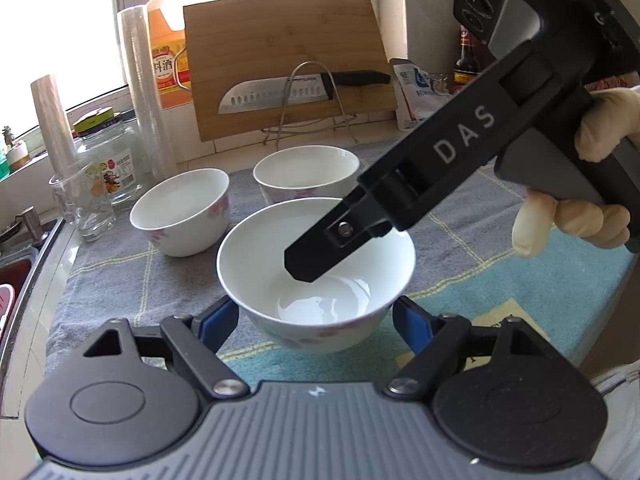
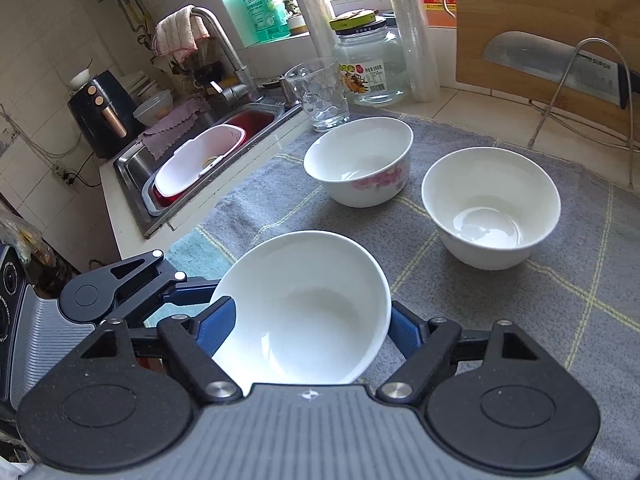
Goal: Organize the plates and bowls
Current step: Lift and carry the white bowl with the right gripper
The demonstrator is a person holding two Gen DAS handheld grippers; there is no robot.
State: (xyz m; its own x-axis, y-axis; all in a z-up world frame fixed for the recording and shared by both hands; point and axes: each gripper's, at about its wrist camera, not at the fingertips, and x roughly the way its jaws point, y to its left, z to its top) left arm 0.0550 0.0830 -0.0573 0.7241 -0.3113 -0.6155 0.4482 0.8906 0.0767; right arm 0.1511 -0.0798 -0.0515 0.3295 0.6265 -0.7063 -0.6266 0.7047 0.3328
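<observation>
A white bowl with pink flowers [image 1: 256,264] sits low between the blue pads of my left gripper [image 1: 316,312], which touch its sides. My right gripper [image 1: 312,260] reaches in from the upper right, one black finger inside the bowl. In the right wrist view the same bowl [image 2: 312,280] tilts toward the camera, and my right gripper [image 2: 312,332] is shut on it. There my left gripper [image 2: 192,292] shows at the bowl's left side. Two more bowls stand on the grey cloth behind: one on the left [image 1: 180,212] [image 2: 360,160], one on the right [image 1: 306,172] [image 2: 492,208].
A cutting board [image 1: 280,40] with a knife [image 1: 280,96] leans on a wire rack at the back. A drinking glass [image 2: 320,92], a lidded jar [image 2: 372,64] and film rolls [image 1: 140,80] stand at the back left. The sink [image 2: 200,160] lies left of the cloth [image 2: 520,320].
</observation>
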